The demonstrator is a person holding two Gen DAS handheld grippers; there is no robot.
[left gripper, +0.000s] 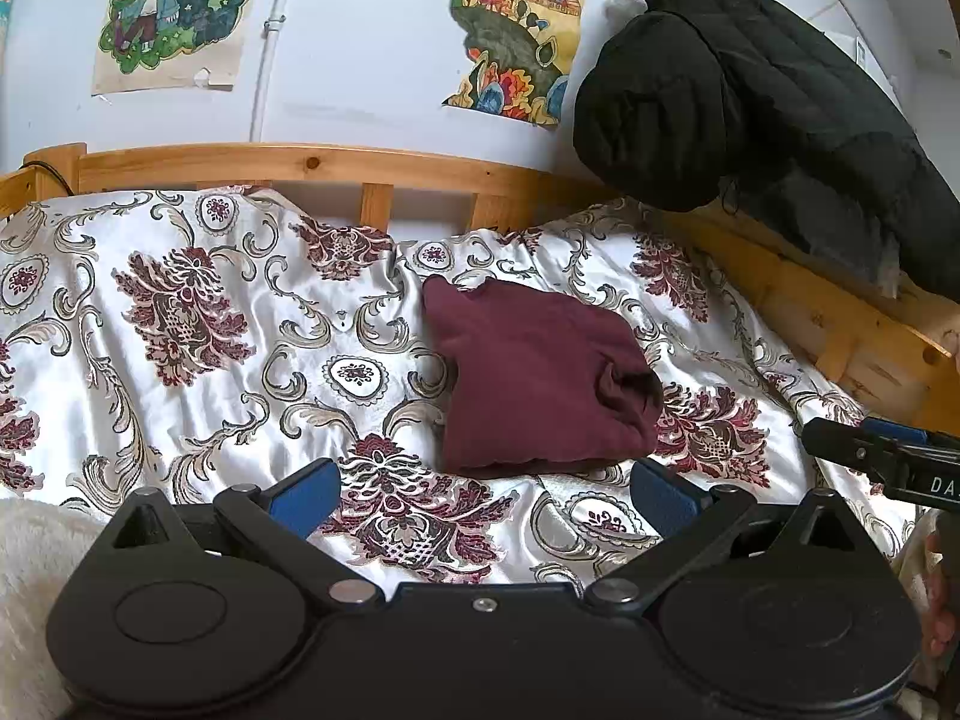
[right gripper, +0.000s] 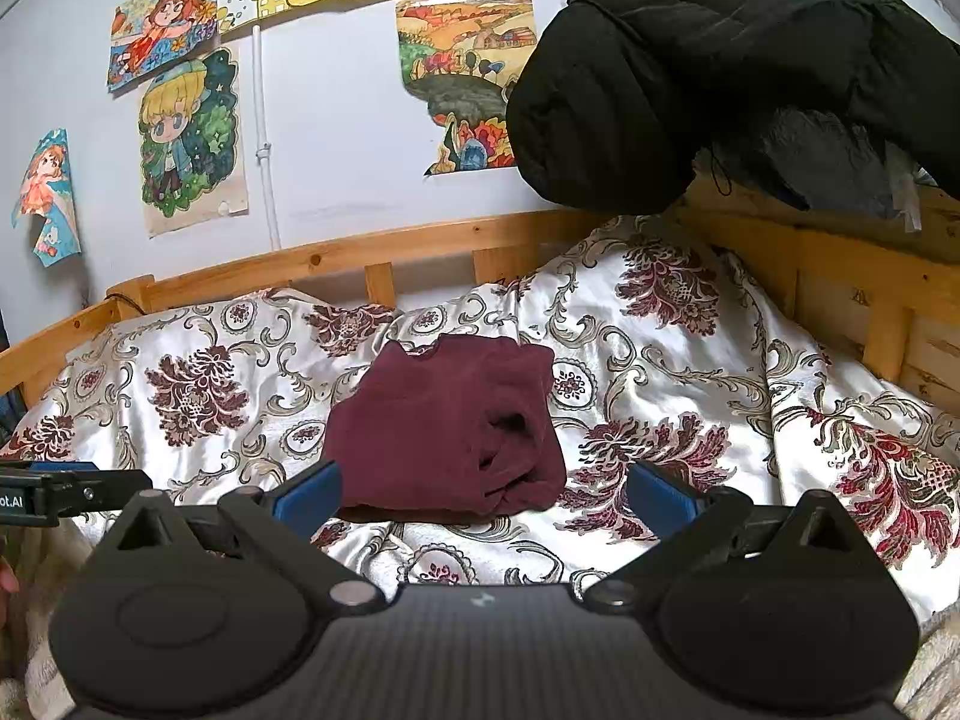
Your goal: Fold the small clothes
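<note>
Now, with the maroon garment (left gripper: 534,378) lying folded mid-bed, both the left hand-held gripper (left gripper: 483,495) and right hand-held gripper (right gripper: 483,495) spread and empty, I'd tuck its loose right-hand bulge flat.

Maroon garment (left gripper: 534,378) folded into compact bundle, lying flat on floral bedspread (left gripper: 198,324).

my black jacket (right gripper: 738,60) runs off the top and right edges and hides part of a landscape drawing (right gripper: 462,78). my right gripper (left gripper: 807,438) is cut by the left view's right edge, its fingertips too edge-on to read.
</note>
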